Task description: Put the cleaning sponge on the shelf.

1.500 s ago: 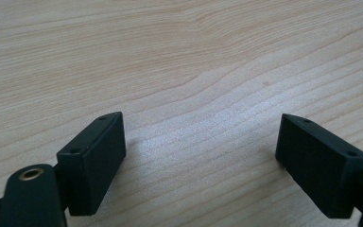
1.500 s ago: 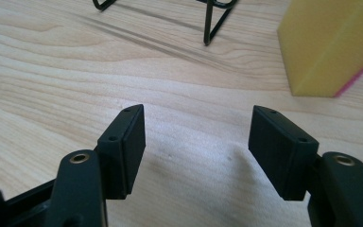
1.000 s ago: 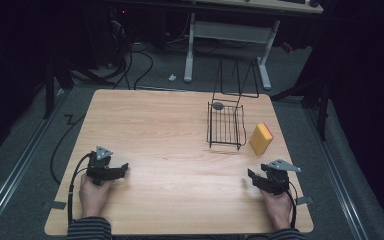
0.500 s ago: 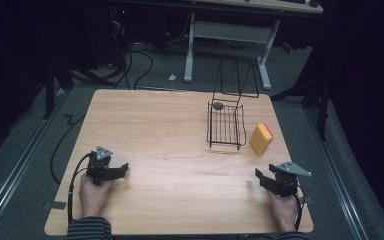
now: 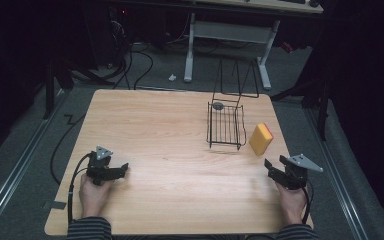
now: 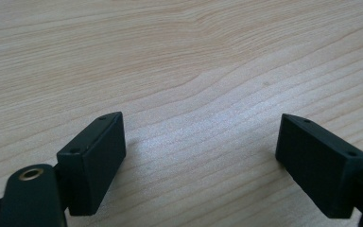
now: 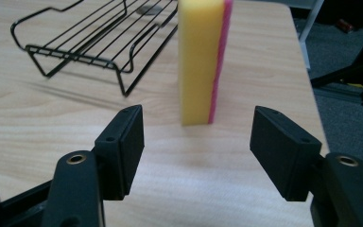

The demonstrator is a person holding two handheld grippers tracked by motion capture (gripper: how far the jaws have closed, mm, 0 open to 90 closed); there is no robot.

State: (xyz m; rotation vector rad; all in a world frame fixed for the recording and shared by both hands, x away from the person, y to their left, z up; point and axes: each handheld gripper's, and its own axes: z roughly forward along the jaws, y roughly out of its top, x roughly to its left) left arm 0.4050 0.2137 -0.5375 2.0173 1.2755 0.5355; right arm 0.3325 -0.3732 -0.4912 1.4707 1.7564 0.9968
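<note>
A yellow sponge [image 5: 261, 138] with a pink side stands upright on the wooden table [image 5: 165, 130], just right of a black wire rack [image 5: 226, 124]. In the right gripper view the sponge [image 7: 202, 61] rises a short way beyond my right gripper [image 7: 197, 137], whose jaws stand wide apart with nothing between them. From above, the right gripper [image 5: 276, 171] sits near the table's front right corner, aimed toward the sponge. My left gripper [image 5: 118, 170] rests at the front left, open over bare wood [image 6: 203, 142].
The wire rack [image 7: 99, 40] has a small grey round piece [image 5: 218, 106] at its far end. The table's right edge [image 7: 307, 71] runs close beside the sponge. Cables and a desk frame [image 5: 230, 35] lie on the floor beyond the table.
My right gripper has shifted right and slightly back toward the table's front right corner. The left gripper, sponge and rack have stayed put.
</note>
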